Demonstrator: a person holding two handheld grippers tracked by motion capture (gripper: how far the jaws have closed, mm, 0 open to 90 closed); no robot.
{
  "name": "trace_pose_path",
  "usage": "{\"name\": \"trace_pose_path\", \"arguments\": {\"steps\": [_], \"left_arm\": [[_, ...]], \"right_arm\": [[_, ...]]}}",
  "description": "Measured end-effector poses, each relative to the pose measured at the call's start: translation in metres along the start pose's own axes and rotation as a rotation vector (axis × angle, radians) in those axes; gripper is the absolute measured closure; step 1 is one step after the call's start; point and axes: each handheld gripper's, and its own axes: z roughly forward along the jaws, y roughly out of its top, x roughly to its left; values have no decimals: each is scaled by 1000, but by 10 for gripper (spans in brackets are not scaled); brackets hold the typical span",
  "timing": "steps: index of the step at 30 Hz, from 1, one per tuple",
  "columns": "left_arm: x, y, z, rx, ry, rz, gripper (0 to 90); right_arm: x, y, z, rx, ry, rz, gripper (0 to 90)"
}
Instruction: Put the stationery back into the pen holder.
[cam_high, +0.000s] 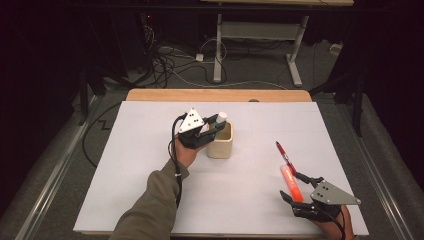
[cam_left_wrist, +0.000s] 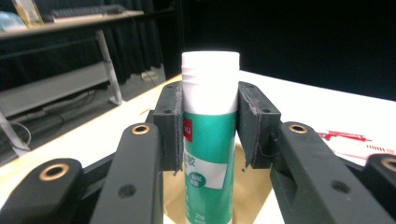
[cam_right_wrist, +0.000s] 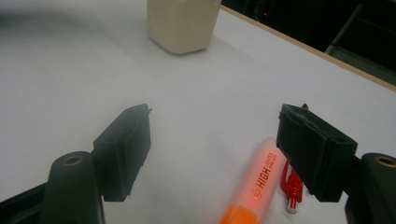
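Note:
A glue stick with a white cap and green label stands upright between the pads of my left gripper, which is shut on it. In the high view the left gripper holds the glue stick in the mouth of a cream cup; its lower end dips into the cup. My right gripper stands open near the table's front right, low over an orange highlighter. A red pen lies just beyond. In the right gripper view the highlighter and pen lie by the right pad of the gripper.
A white sheet covers the table, with a wooden edge at the far side. The cream cup stands well ahead of the right gripper. Cables and a desk frame sit on the floor beyond the table.

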Motion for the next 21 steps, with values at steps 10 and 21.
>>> {"name": "trace_pose_path", "arguments": {"steps": [10,21], "left_arm": [[-4,4,-2,63,9,38,625],[-2,-8,-6,99,21,43,624]], "right_arm": [[1,0,-1,-3,2,-6,271],[0,0,-1,-7,-2,2,271]]}}
